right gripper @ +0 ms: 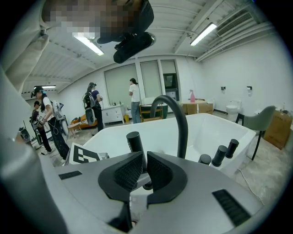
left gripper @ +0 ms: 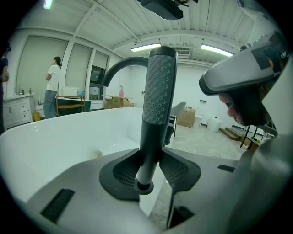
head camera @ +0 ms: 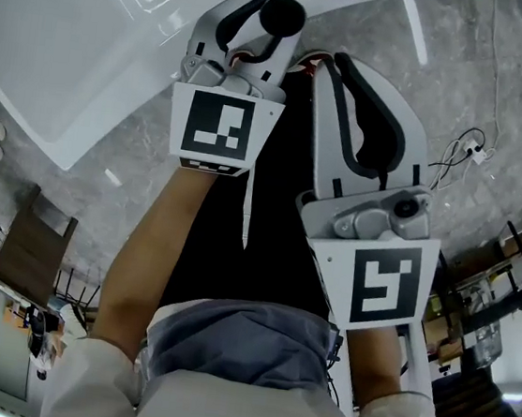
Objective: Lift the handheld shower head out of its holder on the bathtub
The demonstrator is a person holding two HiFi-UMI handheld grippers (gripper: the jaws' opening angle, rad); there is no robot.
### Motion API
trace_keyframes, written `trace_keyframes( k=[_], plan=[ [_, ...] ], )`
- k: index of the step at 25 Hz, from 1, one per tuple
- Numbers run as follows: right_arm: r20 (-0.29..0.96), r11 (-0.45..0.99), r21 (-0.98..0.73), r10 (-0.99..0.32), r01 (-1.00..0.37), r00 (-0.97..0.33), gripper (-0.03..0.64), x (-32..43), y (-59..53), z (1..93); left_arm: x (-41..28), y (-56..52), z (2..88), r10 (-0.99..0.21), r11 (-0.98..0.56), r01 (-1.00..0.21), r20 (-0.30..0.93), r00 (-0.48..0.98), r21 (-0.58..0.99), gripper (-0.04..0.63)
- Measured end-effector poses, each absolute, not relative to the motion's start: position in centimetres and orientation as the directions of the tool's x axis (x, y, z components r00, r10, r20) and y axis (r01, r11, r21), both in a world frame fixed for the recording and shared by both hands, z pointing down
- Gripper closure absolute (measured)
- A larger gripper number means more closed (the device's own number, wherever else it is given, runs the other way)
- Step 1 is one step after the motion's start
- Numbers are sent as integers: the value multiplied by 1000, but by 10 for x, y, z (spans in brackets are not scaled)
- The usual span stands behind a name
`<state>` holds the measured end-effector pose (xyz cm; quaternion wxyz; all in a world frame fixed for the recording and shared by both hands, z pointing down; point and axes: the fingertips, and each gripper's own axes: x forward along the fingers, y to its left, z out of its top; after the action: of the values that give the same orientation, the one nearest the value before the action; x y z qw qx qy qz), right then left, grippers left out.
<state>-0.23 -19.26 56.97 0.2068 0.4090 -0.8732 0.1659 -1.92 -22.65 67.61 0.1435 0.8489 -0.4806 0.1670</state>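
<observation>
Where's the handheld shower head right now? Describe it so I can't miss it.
Start at the white bathtub. In front of it, the left gripper clamps the handheld shower head, a nearly upright dark grey stick. Unlike the curved spout and the short black knobs, its face is dotted with nozzles.

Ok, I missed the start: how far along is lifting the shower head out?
Done: left gripper is clamped on the shower head. In hand: it is held upright, its lower end free, so apparently lifted out. Remaining: nothing obvious; right gripper is empty.
</observation>
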Motion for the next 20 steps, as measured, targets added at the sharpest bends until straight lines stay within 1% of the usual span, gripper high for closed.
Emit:
trace_keyframes(
  k=[6,20],
  plan=[
    [479,602,-102,-668,-792,-569,592,-3,-196,549,-28,-224,660,-775,-475,-873,419,473,108,455],
    [434,601,-87,-695,-795,-573,592,-12,-188,492,-29,-209,604,-778,-485,-867,396,488,117,456]
  ],
)
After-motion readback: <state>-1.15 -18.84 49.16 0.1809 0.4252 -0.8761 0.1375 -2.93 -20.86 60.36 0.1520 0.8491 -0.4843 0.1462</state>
